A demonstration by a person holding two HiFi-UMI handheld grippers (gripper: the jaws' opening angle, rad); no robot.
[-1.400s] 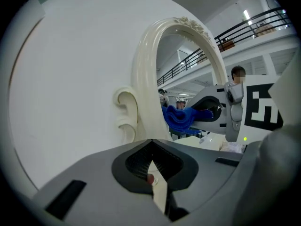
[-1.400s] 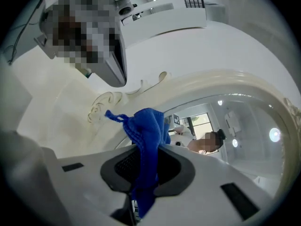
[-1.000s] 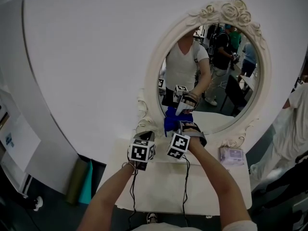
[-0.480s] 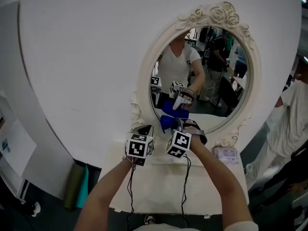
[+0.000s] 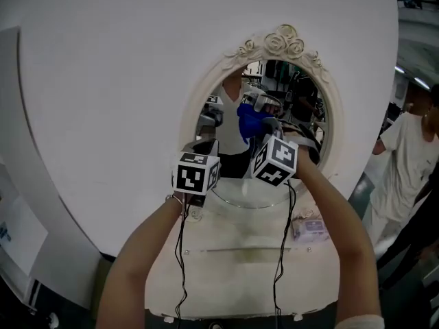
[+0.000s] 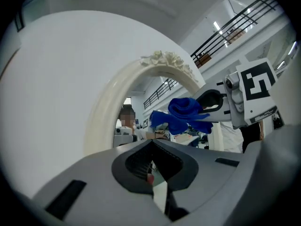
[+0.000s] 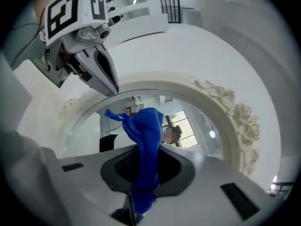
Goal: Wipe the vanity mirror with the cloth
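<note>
The oval vanity mirror point(image 5: 305, 105) has an ornate white frame point(image 5: 274, 44) topped with roses. A blue cloth point(image 5: 251, 119) is bunched against the upper middle of the glass, with my right gripper point(image 5: 266, 127) shut on it. In the right gripper view the cloth point(image 7: 144, 140) hangs out of the closed jaws point(image 7: 141, 199) in front of the frame point(image 7: 235, 114). My left gripper point(image 5: 207, 146) is held just left of the cloth, by the frame's left side, shut with nothing in it point(image 6: 153, 173). From the left gripper view the cloth point(image 6: 184, 112) shows at the frame's point(image 6: 164, 60) arch.
A white vanity top point(image 5: 240, 259) lies below the mirror with a small pale packet point(image 5: 309, 228) at its right. A person in white point(image 5: 405, 163) stands at the far right. A curved white wall panel point(image 5: 103, 81) surrounds the mirror.
Both grippers have risen. The right one has carried the blue cloth from the mirror's lower edge up to the upper middle of the glass. The left gripper stays beside it.
</note>
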